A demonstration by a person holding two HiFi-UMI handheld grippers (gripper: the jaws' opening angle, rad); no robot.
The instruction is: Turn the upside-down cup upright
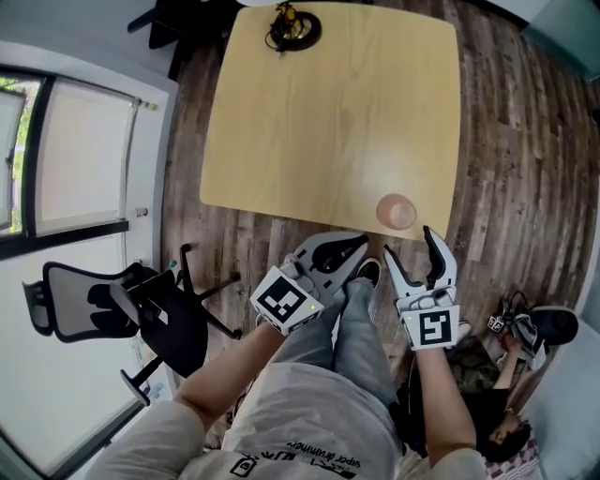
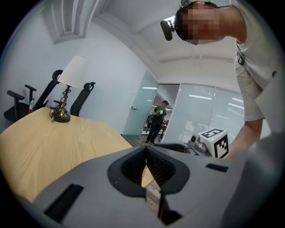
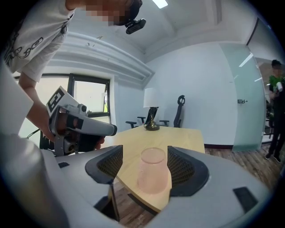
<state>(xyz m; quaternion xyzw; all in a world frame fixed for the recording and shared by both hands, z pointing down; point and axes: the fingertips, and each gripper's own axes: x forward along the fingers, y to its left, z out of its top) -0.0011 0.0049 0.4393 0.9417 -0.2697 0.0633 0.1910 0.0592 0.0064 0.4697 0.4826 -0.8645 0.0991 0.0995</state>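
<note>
Currently the right gripper (image 1: 410,250) has its jaws wide apart with nothing between the pads. The left gripper (image 1: 360,246) has its jaws pressed together and is empty, just beside the right one, over the person's legs.

Key relation: the cup (image 3: 153,174) is straight ahead of the right gripper. In the right gripper view it is framed in the gap between the jaws but past the tips, with no contact. In the head view it is just beyond the tips and a touch left of centre.

The cup is pink, see-through and upside down, closed base up and mouth on the table (image 1: 328,122). It stands at the table's near right corner, close to the edge, with its long axis vertical.

The right gripper is clearly nearer. The left points at the table edge, to the left of the cup.

My read: approach phase, no grasp yet. The right gripper looks lined up to go forward and close on the cup's side wall, then flip it. Risk: the cup is near the edge, so a nudge could push it off.

The lamp (image 1: 292,26) is at the far end, well apart.
</note>
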